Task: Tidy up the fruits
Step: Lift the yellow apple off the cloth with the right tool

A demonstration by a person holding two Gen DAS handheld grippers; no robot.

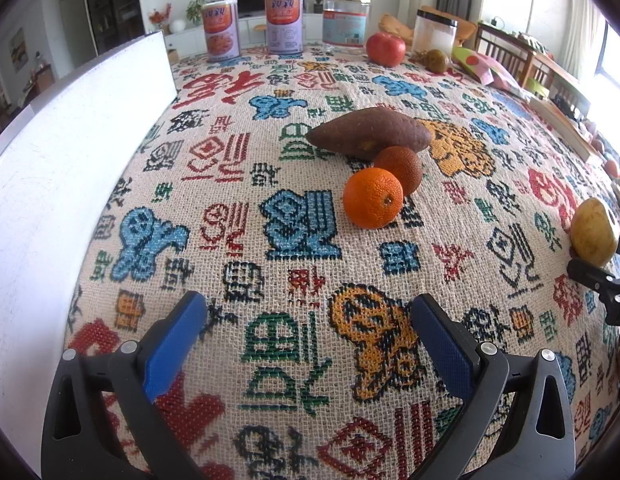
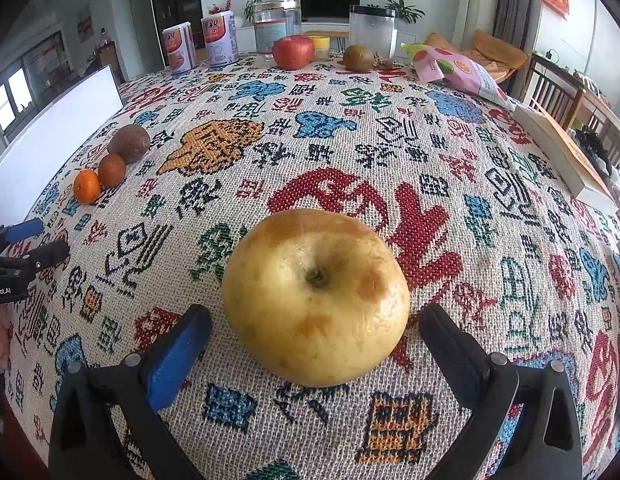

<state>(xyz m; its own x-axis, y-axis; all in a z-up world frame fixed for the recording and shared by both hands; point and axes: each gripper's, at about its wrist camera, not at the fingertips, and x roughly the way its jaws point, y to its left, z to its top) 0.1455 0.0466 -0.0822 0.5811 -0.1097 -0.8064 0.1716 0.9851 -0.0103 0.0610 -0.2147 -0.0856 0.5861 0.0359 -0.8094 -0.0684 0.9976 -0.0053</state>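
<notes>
Bright daylight, sharp focus, bulging fisheye edges.

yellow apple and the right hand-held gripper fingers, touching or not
Apart. The right wrist view shows patterned cloth between the round yellow apple and each finger of the open right hand-held gripper, blue pad included.

both wrist views skim low over the tablecloth (image 1: 230, 184) — sharing its far end.

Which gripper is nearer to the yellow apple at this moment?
Right. The right gripper has its open jaws on either side of the yellow apple, not gripping it. The left gripper is open over bare tablecloth, well to the apple's left.
</notes>
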